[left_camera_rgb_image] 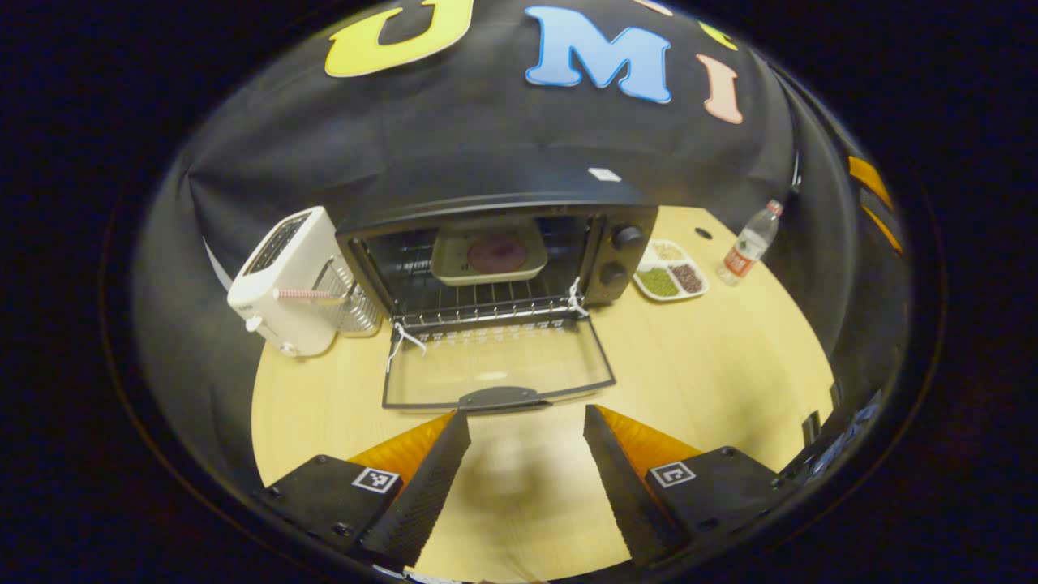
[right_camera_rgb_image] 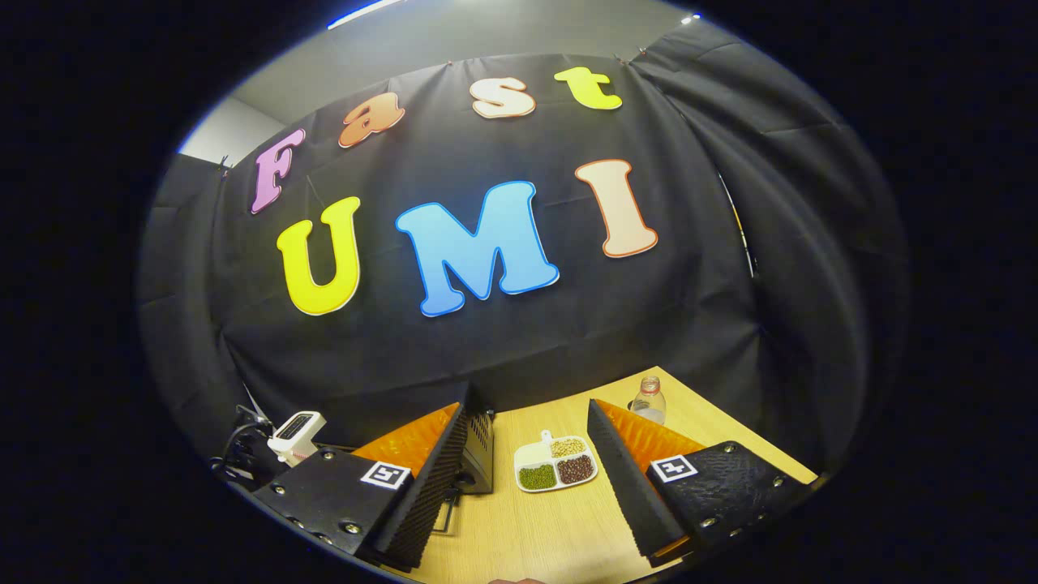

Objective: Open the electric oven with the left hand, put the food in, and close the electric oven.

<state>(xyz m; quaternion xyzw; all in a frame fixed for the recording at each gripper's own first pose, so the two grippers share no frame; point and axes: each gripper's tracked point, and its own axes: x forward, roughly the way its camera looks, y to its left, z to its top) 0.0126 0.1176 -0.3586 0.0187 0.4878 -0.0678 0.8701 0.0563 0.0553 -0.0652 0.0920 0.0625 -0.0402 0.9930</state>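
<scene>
My left gripper (left_camera_rgb_image: 525,454) hangs just before the electric oven (left_camera_rgb_image: 495,243), jaws wide apart and empty, the glass door (left_camera_rgb_image: 496,363) lying flat open on the worktop (left_camera_rgb_image: 714,365). The food (left_camera_rgb_image: 496,255) sits on its tray on the rack inside. My right gripper (right_camera_rgb_image: 527,478), jaws also spread and empty, hangs near the bean dish (right_camera_rgb_image: 556,464) and bottle (right_camera_rgb_image: 649,401). The risk, I judge: lifting the door off-centre from its handle (left_camera_rgb_image: 499,397) could let it slip and slam, or shove the oven toward the toaster (left_camera_rgb_image: 292,284).
</scene>
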